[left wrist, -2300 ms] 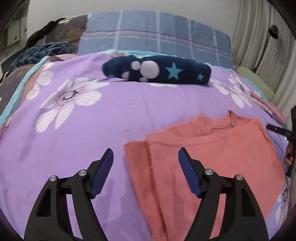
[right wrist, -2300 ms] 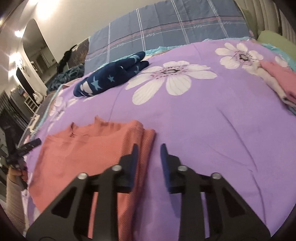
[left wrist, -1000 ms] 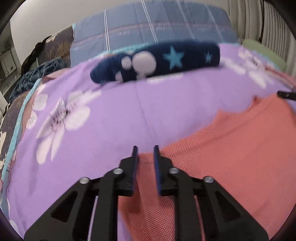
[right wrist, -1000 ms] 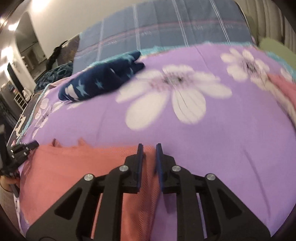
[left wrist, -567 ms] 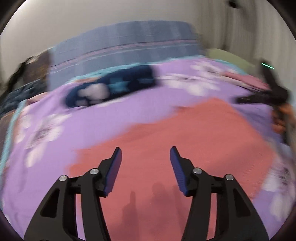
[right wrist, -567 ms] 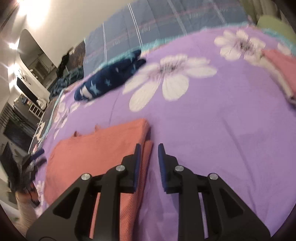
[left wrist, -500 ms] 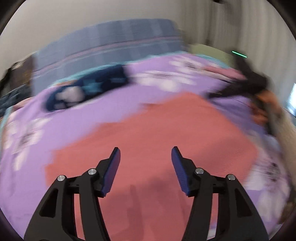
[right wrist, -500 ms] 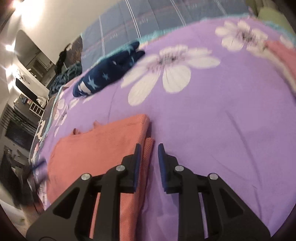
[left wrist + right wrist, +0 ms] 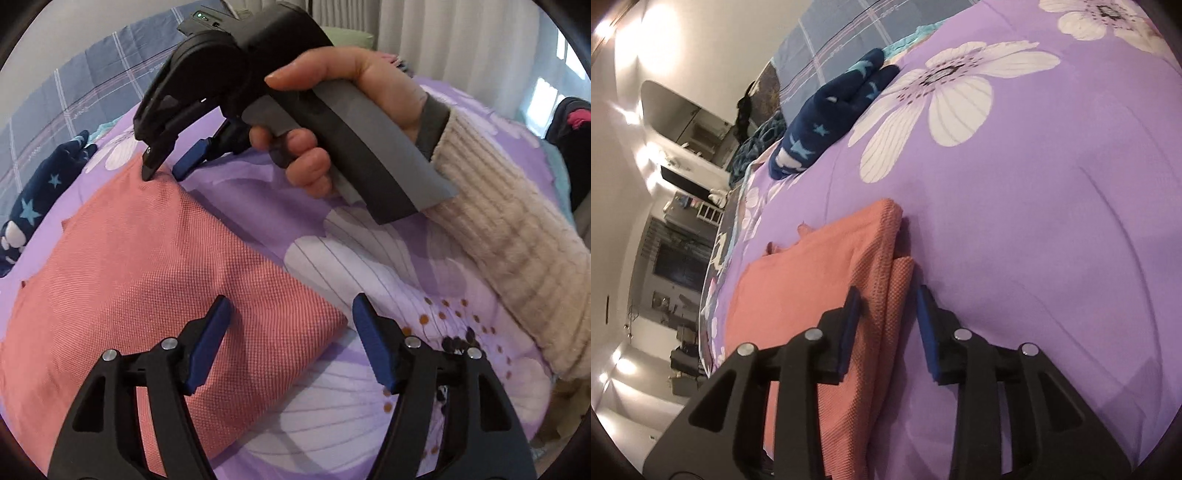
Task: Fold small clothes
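Observation:
A coral knit garment (image 9: pixel 147 280) (image 9: pixel 812 284) lies folded flat on the purple flowered bedspread (image 9: pixel 258 192) (image 9: pixel 1052 229). My left gripper (image 9: pixel 290 306) hovers over its near right corner, jaws wide and still opening, with only that corner below the gap. My right gripper (image 9: pixel 888 295) straddles the garment's doubled side edge, its jaws opening and the pads standing off the cloth. In the left wrist view the right gripper (image 9: pixel 162 171) rests its tips at the garment's far corner, held by a hand (image 9: pixel 332 122) in a cream sleeve (image 9: pixel 517 240).
A navy garment with stars (image 9: pixel 29 206) (image 9: pixel 831 125) lies farther back on the bed. A blue plaid pillow (image 9: pixel 74 92) (image 9: pixel 849 40) is behind it. Curtains (image 9: pixel 461 37) hang at the right. Dark furniture (image 9: pixel 683 258) stands beyond the bed's left edge.
My left gripper let go of the garment, opened wide and swept right across it to the corner beside the right hand. My right gripper's jaws parted from the folded edge and the view rolled.

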Motion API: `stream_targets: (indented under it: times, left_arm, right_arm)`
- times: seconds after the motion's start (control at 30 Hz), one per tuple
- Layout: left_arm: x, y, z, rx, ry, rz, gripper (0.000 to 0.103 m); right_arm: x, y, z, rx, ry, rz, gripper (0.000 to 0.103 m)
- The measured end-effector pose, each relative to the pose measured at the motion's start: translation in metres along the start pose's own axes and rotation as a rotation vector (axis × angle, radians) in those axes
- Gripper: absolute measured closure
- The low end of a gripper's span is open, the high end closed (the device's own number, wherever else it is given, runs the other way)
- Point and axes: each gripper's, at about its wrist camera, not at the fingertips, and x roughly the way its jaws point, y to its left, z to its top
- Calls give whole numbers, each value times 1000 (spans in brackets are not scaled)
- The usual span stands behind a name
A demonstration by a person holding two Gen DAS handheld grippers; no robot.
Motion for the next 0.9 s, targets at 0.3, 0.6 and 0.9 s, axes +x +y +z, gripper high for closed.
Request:
stream_targets:
  times: [0.3,0.6,0.9]
  left_arm:
    - [-11,-21,-12,0,44,63,27]
    - [-13,9,2,-68,44,60,95]
    - [-18,20,1,-126,32,-41,95]
  right_arm:
    - [1,-3,1,-16,27,82,57]
    - [2,-3,1,-13,20,93,56]
    - [1,-8,1,15,-16,51,95]
